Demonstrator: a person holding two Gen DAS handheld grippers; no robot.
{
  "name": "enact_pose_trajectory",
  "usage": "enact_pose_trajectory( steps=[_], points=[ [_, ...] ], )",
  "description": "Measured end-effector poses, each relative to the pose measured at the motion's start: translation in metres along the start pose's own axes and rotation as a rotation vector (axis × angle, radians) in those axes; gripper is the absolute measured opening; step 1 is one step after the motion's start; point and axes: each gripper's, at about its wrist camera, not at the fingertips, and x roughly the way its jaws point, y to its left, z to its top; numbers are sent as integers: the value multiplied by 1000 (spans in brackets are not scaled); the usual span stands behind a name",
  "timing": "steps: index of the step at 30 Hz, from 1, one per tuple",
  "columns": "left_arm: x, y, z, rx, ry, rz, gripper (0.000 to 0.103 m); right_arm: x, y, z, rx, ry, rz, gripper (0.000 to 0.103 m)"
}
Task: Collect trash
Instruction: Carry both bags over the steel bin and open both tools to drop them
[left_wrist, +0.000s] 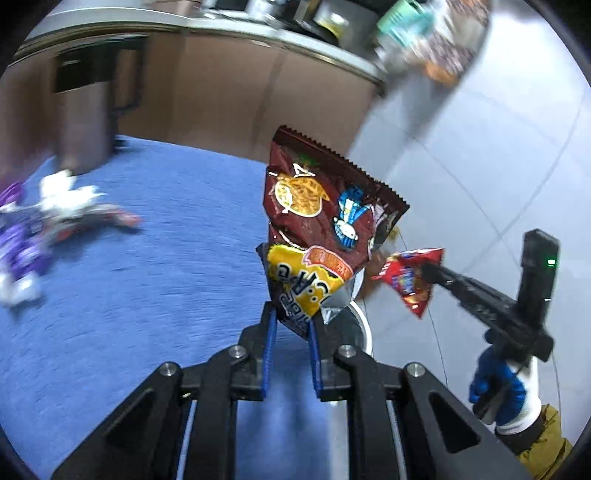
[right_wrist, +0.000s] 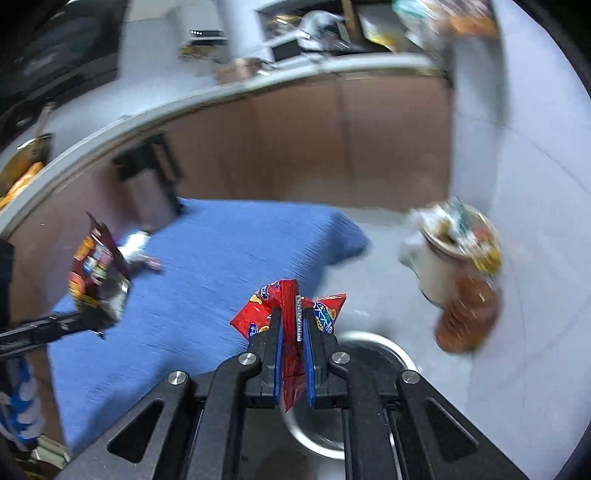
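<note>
We see our right gripper (right_wrist: 293, 332) clamped on a crumpled red snack wrapper (right_wrist: 291, 314), whose barcode strip stands upright between the blue pads (right_wrist: 277, 354). Below and just right of the fingers sits a round metal bin (right_wrist: 384, 345) on the pale tiled floor (right_wrist: 524, 206). At the left edge our left gripper (right_wrist: 86, 319) holds a dark maroon snack bag (right_wrist: 98, 275) over the blue carpet (right_wrist: 225, 258). More litter (right_wrist: 138, 247) lies far back on the carpet near a brown counter front (right_wrist: 332, 140). To the right stands a blurred white bin (right_wrist: 439, 273) overfilled with wrappers, with a brownish bag (right_wrist: 467, 314) against it.
</note>
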Motion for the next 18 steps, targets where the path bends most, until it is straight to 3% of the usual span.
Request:
enact_pose_trajectory(
  steps=[7,14,15,18],
  points=[
    [96,-63,7,132,149,7,15,61,-65,-37,119,121,-60,10],
    [166,-88,8,174,228,55,18,116,-104,-64,182,218,-85,12],
    [173,-90,7,174,238,60,20,121,-109,-67,184,229,-92,12],
    [188,-96,7,155,264,45,37,131,-119,-75,196,256,-116,26]
  ],
)
